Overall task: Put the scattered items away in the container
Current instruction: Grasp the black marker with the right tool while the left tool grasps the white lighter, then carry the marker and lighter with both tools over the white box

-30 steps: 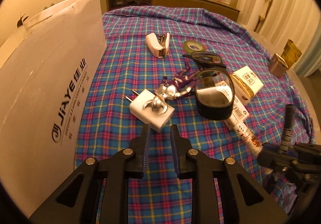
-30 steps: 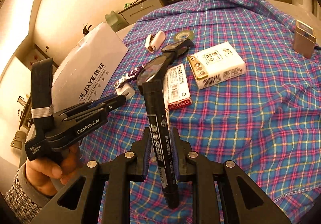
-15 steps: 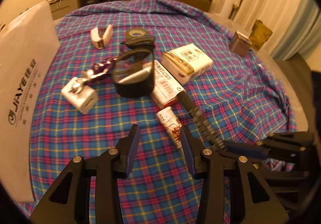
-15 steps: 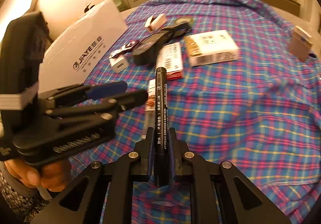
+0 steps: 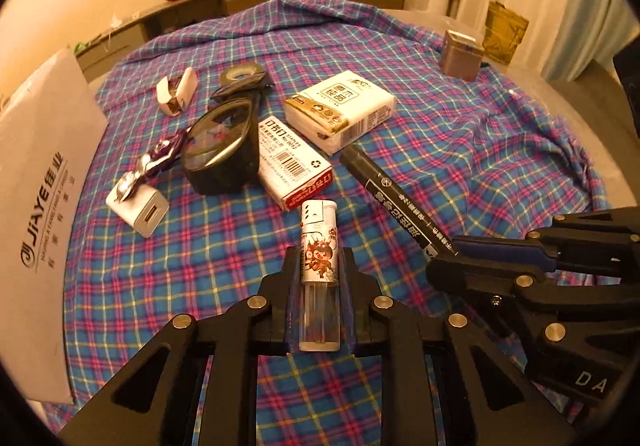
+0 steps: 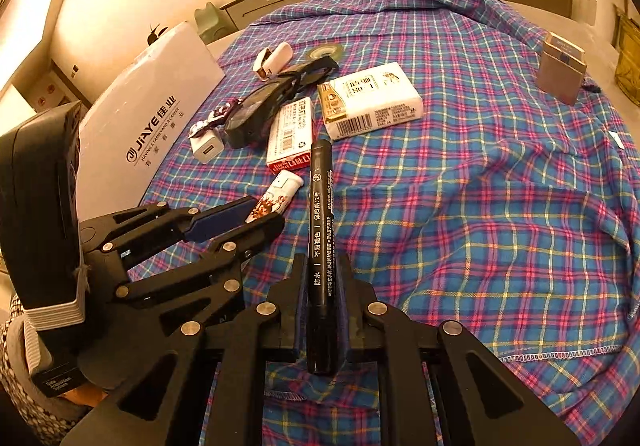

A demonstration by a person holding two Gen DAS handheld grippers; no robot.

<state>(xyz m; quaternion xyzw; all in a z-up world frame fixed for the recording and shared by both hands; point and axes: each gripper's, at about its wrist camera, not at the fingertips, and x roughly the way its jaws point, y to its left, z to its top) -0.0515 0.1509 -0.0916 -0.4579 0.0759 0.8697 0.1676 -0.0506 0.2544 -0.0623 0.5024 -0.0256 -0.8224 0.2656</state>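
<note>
Nearest me, the left gripper (image 5: 319, 266) is clenching a lighter (image 5: 319, 246), its jaws having just been closing around the printed body. Just beside it, the right gripper (image 6: 322, 274) is gripping a black marker (image 6: 321, 230) that is pointing out over the plaid cloth (image 6: 500, 206). Beyond them, a staple box (image 5: 294, 162), a tissue pack (image 5: 340, 110), a magnifier (image 5: 220, 146) and a white charger (image 5: 140, 206) are lying scattered. The white box (image 5: 36, 182) is standing at the left edge.

Left tongs (image 5: 319, 266) just closed, pads clamped; right tongs (image 6: 322, 278) clamped, both pitched downward.
</note>
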